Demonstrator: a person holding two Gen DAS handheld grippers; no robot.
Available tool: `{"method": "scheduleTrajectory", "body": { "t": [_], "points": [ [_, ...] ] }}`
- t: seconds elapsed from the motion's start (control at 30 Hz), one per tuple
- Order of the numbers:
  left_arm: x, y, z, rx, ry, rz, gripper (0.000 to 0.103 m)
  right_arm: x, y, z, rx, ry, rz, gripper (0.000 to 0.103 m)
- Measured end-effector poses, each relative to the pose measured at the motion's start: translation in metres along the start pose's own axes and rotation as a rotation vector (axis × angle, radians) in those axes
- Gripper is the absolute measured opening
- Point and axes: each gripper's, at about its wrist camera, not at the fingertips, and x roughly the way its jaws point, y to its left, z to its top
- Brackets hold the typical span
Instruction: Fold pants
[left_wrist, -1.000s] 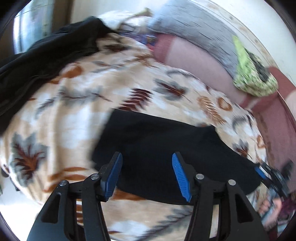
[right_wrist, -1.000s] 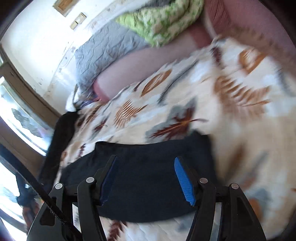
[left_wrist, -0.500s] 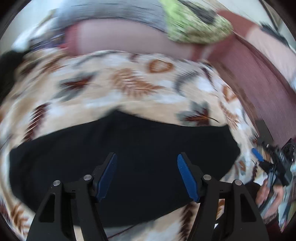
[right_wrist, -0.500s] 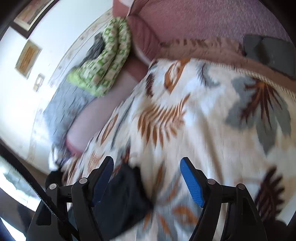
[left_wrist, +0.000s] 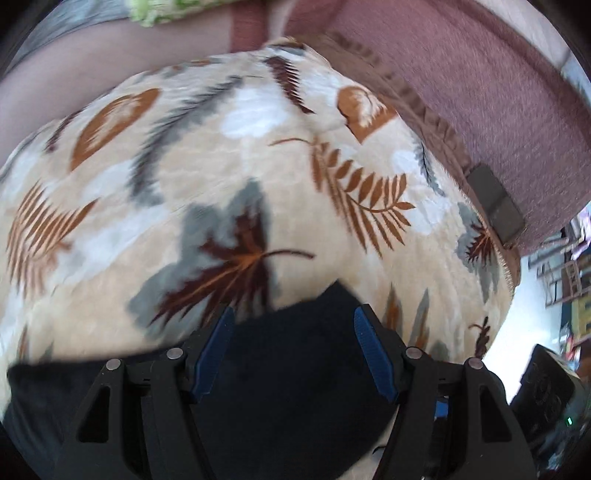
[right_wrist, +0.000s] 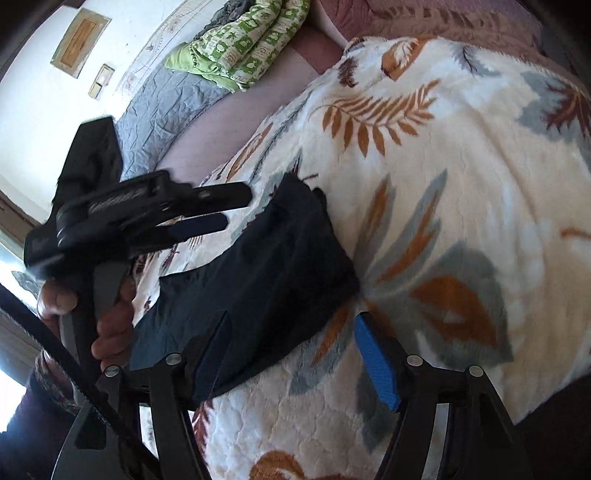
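dark pants (right_wrist: 258, 280) folded on leaf-print blanket (right_wrist: 461, 166), under spread left gripper (left_wrist: 295, 347); right gripper (right_wrist: 291, 350) closing, empty, over pants' near right edge.

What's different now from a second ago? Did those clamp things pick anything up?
The left gripper swept along the dark pants from their middle to one end, now hovering open over that corner. The right gripper drifted off the cloth's edge; its jaws are closing on nothing. Nothing was picked up. The pants stayed flat on the leaf-print blanket.

Left gripper (left_wrist: 291, 350) and right gripper (right_wrist: 291, 354): black angular frames with silver screws. Ribbed blue pads line the jaws. A black strap (right_wrist: 62, 354) crosses the right frame.
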Motion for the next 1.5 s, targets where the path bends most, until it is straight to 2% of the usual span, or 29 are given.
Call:
{"method": "scheduleTrajectory", "body": {
  "t": [0.17,0.23,0.27,0.3,0.33,0.37,0.47,0.63,0.87,1.03,1.17,1.23,1.3,1.37,1.47,1.5],
  "points": [
    [0.04,-0.012,0.014,0.064,0.095,0.006,0.067,0.012,-0.001,0.014,-0.041,-0.004,-0.036,0.073],
    [0.053,-0.015,0.014,0.095,0.127,0.022,0.067,0.016,0.003,0.017,-0.063,-0.015,-0.051,0.068],
    [0.053,-0.019,0.013,0.135,0.122,0.039,0.055,0.018,0.004,0.017,-0.072,-0.022,-0.058,0.06],
    [0.049,-0.024,0.011,0.17,0.107,0.037,0.028,0.021,0.005,0.018,-0.078,-0.024,-0.06,0.045],
    [0.046,-0.026,0.01,0.172,0.107,0.012,0.028,0.024,0.005,0.019,-0.082,-0.019,-0.062,0.033],
    [0.041,-0.027,0.008,0.173,0.09,0.013,0.023,0.026,0.004,0.021,-0.073,-0.013,-0.058,0.023],
    [0.022,-0.024,0.0,0.173,0.042,-0.016,0.017,0.016,0.009,0.023,-0.07,-0.04,-0.026,0.021],
    [-0.015,0.006,-0.014,0.063,-0.04,-0.091,0.014,0.006,0.039,0.025,-0.149,-0.049,-0.005,0.021],
    [-0.056,0.078,-0.049,-0.144,-0.137,-0.144,0.014,0.027,0.097,0.017,-0.266,0.014,0.054,0.021],
    [-0.066,0.128,-0.088,-0.277,-0.168,-0.143,0.014,0.062,0.134,0.004,-0.365,0.1,0.067,0.02],
    [-0.079,0.153,-0.117,-0.341,-0.202,-0.13,0.016,0.088,0.158,-0.014,-0.444,0.17,0.051,0.02],
    [-0.09,0.163,-0.132,-0.367,-0.232,-0.098,0.022,0.099,0.166,-0.02,-0.476,0.197,0.044,0.02],
    [-0.104,0.171,-0.148,-0.382,-0.275,-0.048,0.035,0.107,0.174,-0.029,-0.512,0.225,0.033,0.02],
    [-0.12,0.179,-0.166,-0.407,-0.333,-0.037,0.045,0.115,0.18,-0.038,-0.554,0.248,0.01,0.02],
    [-0.143,0.194,-0.19,-0.444,-0.409,-0.007,0.057,0.123,0.185,-0.045,-0.592,0.277,-0.013,0.023],
    [-0.149,0.199,-0.197,-0.45,-0.436,0.006,0.06,0.124,0.187,-0.047,-0.603,0.283,-0.017,0.029]
  ]
}}
